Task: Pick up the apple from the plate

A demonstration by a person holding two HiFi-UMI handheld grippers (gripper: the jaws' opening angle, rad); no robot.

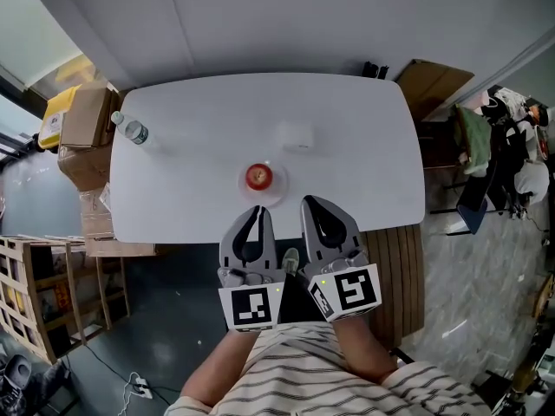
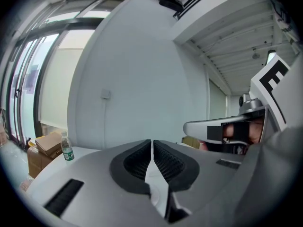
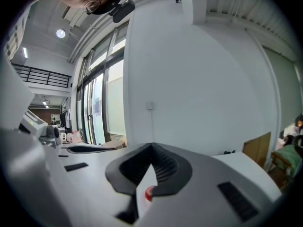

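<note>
The white surface [image 1: 199,111] fills the middle of the head view. It carries little, so the approach from its near edge is open. Both grippers are held at that edge, side by side and pointing toward the plate. The left gripper [image 1: 258,209] and the right gripper [image 1: 310,201] each have their fingers pressed together at the tips with nothing between them, likely because neither is close enough yet to open for a grasp. The plate [image 1: 278,186] lies just beyond the tips, roughly midway between them. The apple [image 1: 258,177] rests on it, untouched; the right gripper view shows its red through the gap under that gripper's fingers.
</note>
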